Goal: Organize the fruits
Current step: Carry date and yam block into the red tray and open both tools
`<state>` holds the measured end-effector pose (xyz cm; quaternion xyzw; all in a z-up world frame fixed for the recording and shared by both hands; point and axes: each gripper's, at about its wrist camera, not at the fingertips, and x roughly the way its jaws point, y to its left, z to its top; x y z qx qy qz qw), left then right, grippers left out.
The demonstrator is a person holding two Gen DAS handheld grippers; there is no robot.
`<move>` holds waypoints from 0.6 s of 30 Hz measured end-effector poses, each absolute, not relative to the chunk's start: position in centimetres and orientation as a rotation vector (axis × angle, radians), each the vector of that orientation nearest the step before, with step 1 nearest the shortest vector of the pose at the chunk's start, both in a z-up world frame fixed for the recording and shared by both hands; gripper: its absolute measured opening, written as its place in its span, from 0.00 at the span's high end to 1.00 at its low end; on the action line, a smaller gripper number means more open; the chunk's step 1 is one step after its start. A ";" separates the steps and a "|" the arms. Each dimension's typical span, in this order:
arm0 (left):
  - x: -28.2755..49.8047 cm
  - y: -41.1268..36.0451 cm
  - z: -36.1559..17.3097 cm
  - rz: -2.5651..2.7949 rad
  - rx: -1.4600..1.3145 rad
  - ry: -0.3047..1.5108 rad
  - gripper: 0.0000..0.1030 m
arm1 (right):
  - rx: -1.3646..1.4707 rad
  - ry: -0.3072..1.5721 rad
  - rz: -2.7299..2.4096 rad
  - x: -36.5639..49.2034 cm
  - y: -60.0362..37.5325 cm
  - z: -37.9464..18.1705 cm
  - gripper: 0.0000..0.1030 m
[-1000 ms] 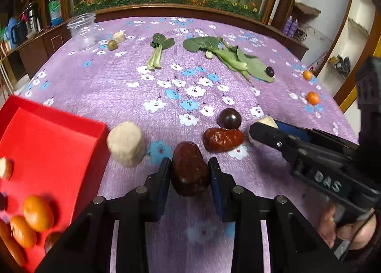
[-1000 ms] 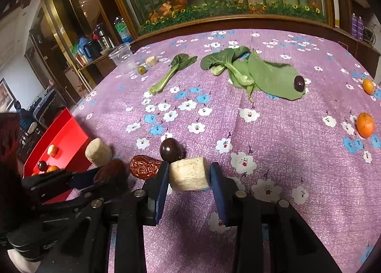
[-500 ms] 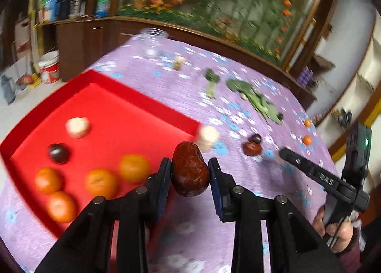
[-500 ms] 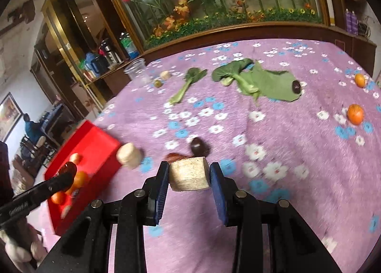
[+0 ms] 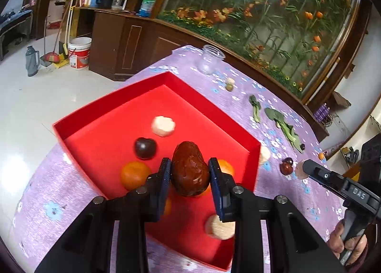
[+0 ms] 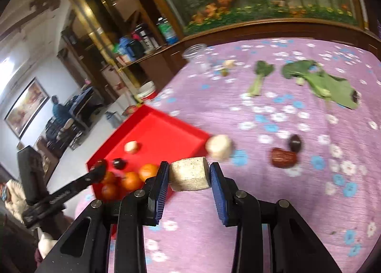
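My left gripper is shut on a wrinkled brown date and hangs above the red tray. In the tray lie several oranges, a dark plum and two pale chunks. My right gripper is shut on a pale beige chunk, above the purple cloth just right of the red tray. Another pale chunk, a red date and a dark plum lie on the cloth beyond it. The left gripper's finger shows over the tray's oranges.
Green leafy vegetables lie far across the flowered cloth, with a clear plastic cup and small bits near the far edge. A small orange sits at the table's right side. The tray lies at the table's left corner, above the white floor.
My left gripper has carried the brown date leftwards from the cloth to above the red tray. My right gripper has lifted the beige chunk and moved it left towards the tray.
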<state>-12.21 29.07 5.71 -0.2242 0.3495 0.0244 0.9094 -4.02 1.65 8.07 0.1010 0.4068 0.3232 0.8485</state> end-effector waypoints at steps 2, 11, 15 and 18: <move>-12.2 29.8 5.4 0.062 -0.470 0.722 0.70 | 0.209 0.870 0.709 -3.9 3.1 8.0 0.63; -12.4 31.6 4.5 0.087 -0.484 0.708 0.70 | 0.242 0.951 0.806 -2.6 8.7 6.5 0.63; -12.1 31.8 4.2 0.081 -0.492 0.712 0.70 | 0.206 0.972 0.783 -1.4 10.5 5.3 0.63; -12.0 31.9 4.1 0.080 -0.499 0.713 0.70 | 0.194 0.995 0.764 -0.3 11.4 4.5 0.63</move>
